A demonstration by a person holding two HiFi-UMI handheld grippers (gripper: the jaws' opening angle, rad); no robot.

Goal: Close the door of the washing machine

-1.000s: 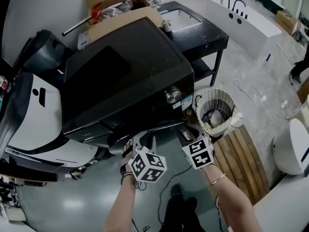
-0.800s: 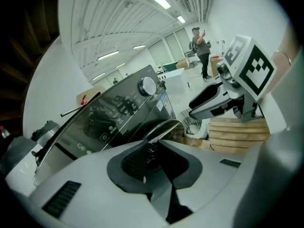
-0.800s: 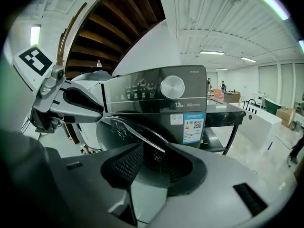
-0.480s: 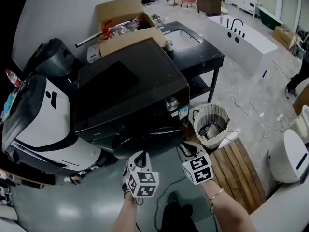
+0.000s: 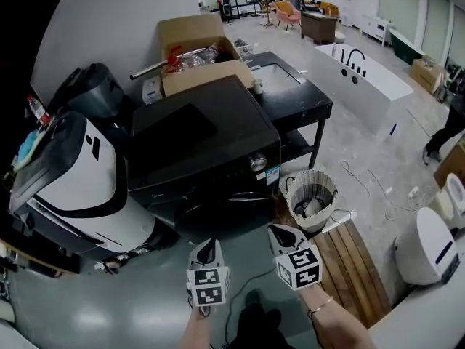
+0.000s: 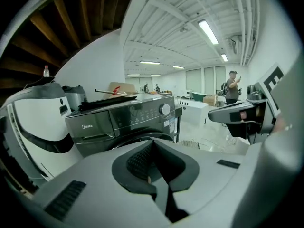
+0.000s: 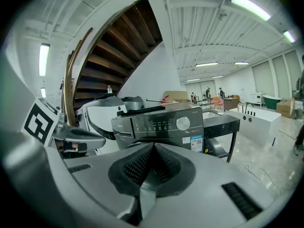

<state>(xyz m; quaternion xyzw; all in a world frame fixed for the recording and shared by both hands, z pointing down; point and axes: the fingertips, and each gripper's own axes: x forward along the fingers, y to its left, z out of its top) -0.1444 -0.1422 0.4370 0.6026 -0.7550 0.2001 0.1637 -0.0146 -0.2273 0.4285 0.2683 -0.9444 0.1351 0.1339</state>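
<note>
Head view: washing machine [image 5: 200, 147] beyond fingers [image 5: 283, 237]

Washing machine [image 5: 196, 151], left gripper [image 5: 208, 247], right gripper [image 5: 282, 233], both off it

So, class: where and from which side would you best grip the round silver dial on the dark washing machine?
Take the round silver dial by its rim, coming head-on at the dark washing machine. It stands proud of the front panel as a short cylinder, so a claw should span it.
</note>
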